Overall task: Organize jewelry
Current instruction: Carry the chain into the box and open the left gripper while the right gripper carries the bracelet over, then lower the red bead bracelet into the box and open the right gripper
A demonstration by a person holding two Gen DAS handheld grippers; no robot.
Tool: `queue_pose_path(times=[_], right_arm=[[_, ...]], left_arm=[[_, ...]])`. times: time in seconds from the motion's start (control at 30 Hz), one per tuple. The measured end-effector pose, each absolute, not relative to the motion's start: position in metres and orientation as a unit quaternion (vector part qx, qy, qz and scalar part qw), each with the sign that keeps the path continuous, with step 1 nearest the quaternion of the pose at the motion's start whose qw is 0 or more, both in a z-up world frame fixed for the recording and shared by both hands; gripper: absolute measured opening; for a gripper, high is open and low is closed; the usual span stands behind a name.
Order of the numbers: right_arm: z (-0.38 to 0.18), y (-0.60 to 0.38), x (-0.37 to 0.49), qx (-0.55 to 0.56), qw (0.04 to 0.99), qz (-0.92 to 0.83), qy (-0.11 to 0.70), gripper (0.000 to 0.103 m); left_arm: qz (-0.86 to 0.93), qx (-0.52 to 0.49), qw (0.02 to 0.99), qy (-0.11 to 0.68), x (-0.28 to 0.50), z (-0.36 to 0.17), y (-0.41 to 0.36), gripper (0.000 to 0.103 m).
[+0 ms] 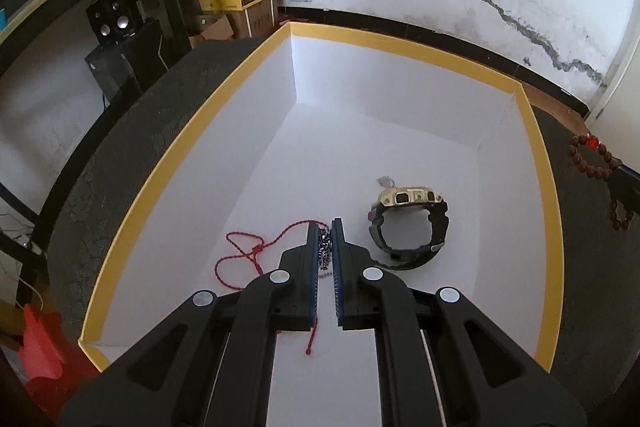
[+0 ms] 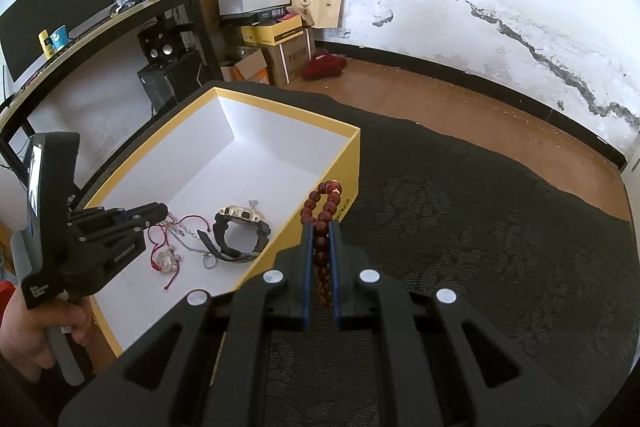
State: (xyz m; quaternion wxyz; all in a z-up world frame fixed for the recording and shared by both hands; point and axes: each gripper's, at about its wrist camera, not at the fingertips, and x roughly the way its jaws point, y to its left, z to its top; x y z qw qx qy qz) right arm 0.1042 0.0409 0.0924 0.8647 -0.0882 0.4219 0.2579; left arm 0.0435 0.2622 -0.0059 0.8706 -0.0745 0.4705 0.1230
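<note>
A yellow box [image 1: 192, 155] with a white inside stands on a dark patterned cloth. In it lie a black and gold watch [image 1: 408, 227] and a red cord [image 1: 248, 251]. My left gripper [image 1: 325, 227] reaches down into the box, shut on a silver chain [image 1: 325, 247]. From the right wrist view, the left gripper [image 2: 160, 211] is at the box's near left, and the silver chain [image 2: 188, 241] trails to the floor beside a pale pendant [image 2: 166, 261] and the watch [image 2: 240, 231]. Just outside the box's right wall, my right gripper [image 2: 321, 225] is shut on a dark red bead bracelet [image 2: 326, 207].
The yellow box wall [image 2: 352, 163] is right beside the beads. Dark cloth [image 2: 480, 247] spreads to the right, with wooden floor [image 2: 440, 95] beyond. A desk, speakers and cardboard boxes [image 2: 280, 47] stand at the back left. A hand [image 2: 32, 331] holds the left gripper's handle.
</note>
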Motion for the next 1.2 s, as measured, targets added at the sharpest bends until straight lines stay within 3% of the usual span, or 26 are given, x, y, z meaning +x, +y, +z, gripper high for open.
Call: queue_pose_path(times=[0.3,0.37,0.4,0.43,0.47,0.5,0.77,1.2], right_arm=[[0.093,0.054,0.098,-0.098,0.860,0.271,0.422,0.008],[0.094,0.057,0.097,-0.099,0.859,0.274,0.422,0.008],[0.094,0.059,0.096,-0.100,0.858,0.275,0.422,0.008],[0.094,0.060,0.096,-0.101,0.858,0.276,0.421,0.008],[0.095,0.062,0.096,-0.102,0.857,0.278,0.421,0.008],[0.095,0.064,0.096,-0.101,0.856,0.280,0.422,0.008],[0.097,0.099,0.101,-0.103,0.846,0.300,0.429,0.008],[0.041,0.170,0.132,-0.148,0.810,0.285,0.491,0.008]], left_arm=[[0.122,-0.078,0.869,0.474,0.044,-0.006,0.260,0.007],[0.129,-0.077,0.869,0.472,0.044,-0.004,0.260,0.011],[0.132,-0.074,0.867,0.474,0.044,-0.004,0.261,0.030],[0.134,-0.073,0.867,0.475,0.044,-0.003,0.260,0.070],[0.136,-0.075,0.869,0.469,0.042,0.001,0.259,0.085],[0.138,-0.072,0.875,0.459,0.039,0.004,0.258,0.089],[0.128,-0.069,0.877,0.457,0.027,0.010,0.255,0.089],[0.115,-0.087,0.875,0.461,0.018,0.006,0.259,0.089]])
